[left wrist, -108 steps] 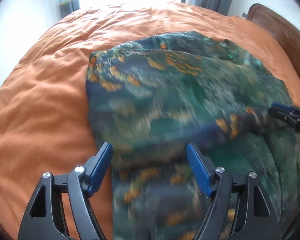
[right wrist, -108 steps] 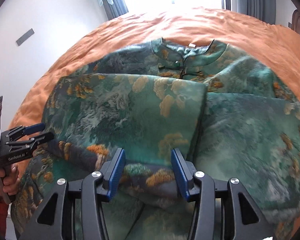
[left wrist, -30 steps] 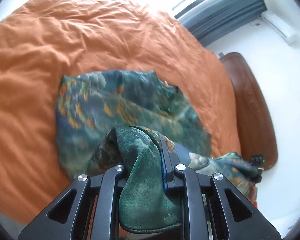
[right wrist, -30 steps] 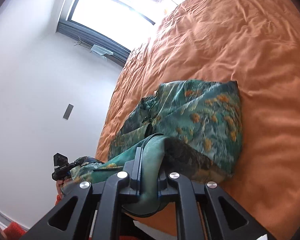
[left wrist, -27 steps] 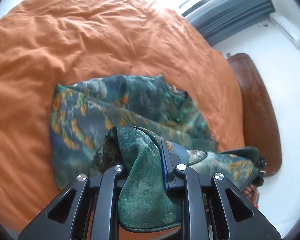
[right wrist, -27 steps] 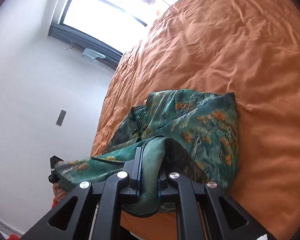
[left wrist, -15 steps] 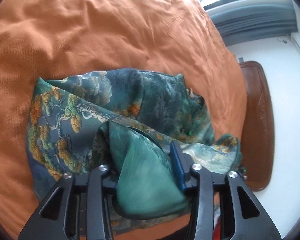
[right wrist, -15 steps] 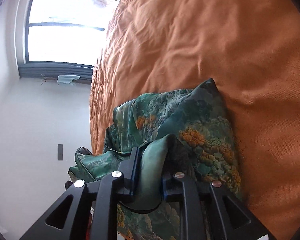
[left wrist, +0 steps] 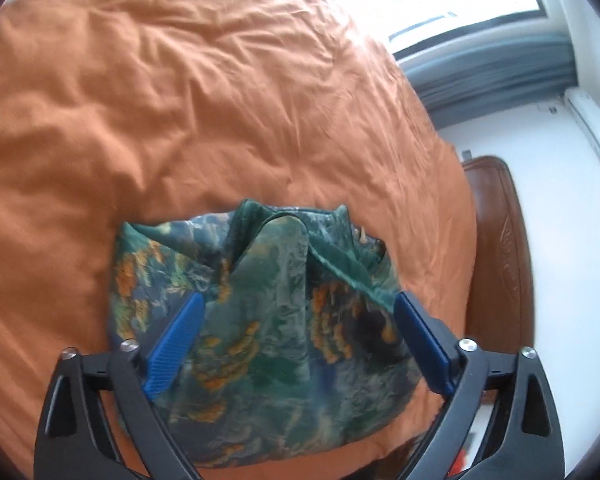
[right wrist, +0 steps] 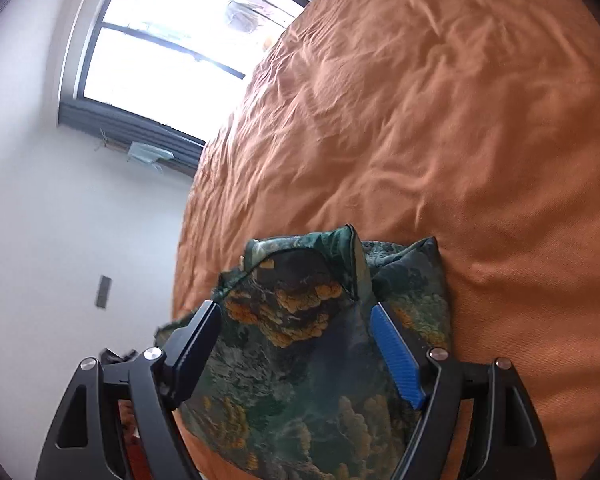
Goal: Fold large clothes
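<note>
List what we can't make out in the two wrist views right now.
- Left wrist: near edge of the folded garment, hidden behind the left gripper frame.
- Left wrist: headboard, lower end cut off by the gripper's finger.
- Right wrist: left side of the garment, blurred and behind the right gripper.

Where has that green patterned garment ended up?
The garment lies bunched on the orange bedspread near its close edge, low in both wrist views, between the open fingers of each gripper.

Blown-out window [right wrist: 172,40] glare, fisheye-warped edges
</note>
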{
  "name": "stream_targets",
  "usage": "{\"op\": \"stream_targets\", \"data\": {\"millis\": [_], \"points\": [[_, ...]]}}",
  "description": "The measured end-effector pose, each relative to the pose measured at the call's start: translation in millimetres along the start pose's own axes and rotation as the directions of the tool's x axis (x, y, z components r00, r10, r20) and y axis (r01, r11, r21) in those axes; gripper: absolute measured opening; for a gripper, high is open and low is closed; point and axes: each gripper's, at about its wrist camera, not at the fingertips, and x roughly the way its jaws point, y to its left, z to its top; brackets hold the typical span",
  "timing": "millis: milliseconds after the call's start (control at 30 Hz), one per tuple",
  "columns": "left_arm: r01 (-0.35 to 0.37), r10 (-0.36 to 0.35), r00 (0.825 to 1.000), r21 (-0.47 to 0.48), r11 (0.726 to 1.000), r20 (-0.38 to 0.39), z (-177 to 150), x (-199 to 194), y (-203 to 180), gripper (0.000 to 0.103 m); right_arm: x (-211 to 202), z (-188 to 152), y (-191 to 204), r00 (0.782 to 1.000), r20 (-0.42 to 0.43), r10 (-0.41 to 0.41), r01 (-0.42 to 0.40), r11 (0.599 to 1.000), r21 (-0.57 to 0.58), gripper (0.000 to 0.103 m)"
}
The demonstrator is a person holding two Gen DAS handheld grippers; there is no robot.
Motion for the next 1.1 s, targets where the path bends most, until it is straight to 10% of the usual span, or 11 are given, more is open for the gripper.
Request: {"op": "stream_targets", "data": {"millis": [300,400,467,500,533,567,833,967,1100], "points": [[-0.289,0.291,0.956,0.284,0.914,0.035,-33,63,-5,0.093,35,-21,2,0.981,-0.047,-0.19,0.176,0.962,-0.211,0.079],[-0.315,0.32,0.947,0.301,0.9,0.036,-30,83,-9,0.062,60,-16,7,0.961,-0.026,-0.275,0.259,0.93,-0.259,0.079],[-0.326,0.335,0.942,0.295,0.898,0.02,-29,91,-11,0.023,73,-14,14,0.955,-0.019,-0.295,0.278,0.918,-0.284,0.076],[-0.36,0.367,0.929,0.309,0.88,0.038,-30,91,-13,0.017,78,-14,20,0.955,-0.01,-0.298,0.28,0.909,-0.308,0.066],[-0.387,0.391,0.918,0.333,0.86,0.058,-33,90,-17,0.013,81,-16,26,0.953,-0.002,-0.302,0.284,0.897,-0.339,0.027],[-0.4,0.399,0.914,0.354,0.846,0.077,-37,87,-21,0.01,82,-19,32,0.944,0.007,-0.329,0.309,0.88,-0.361,0.014],[-0.428,0.32,0.889,0.345,0.835,0.327,-38,33,-65,0.006,51,-26,98,0.871,0.287,-0.398,0.491,0.71,-0.506,0.011],[-0.488,0.321,0.84,0.351,0.799,0.437,-30,38,-82,0.007,41,-12,127,0.843,0.397,-0.363,0.53,0.691,-0.492,0.011],[-0.526,0.387,0.831,0.336,0.781,0.4,-17,81,-55,0.007,65,9,111,0.835,0.374,-0.404,0.543,0.715,-0.441,0.011]]}}
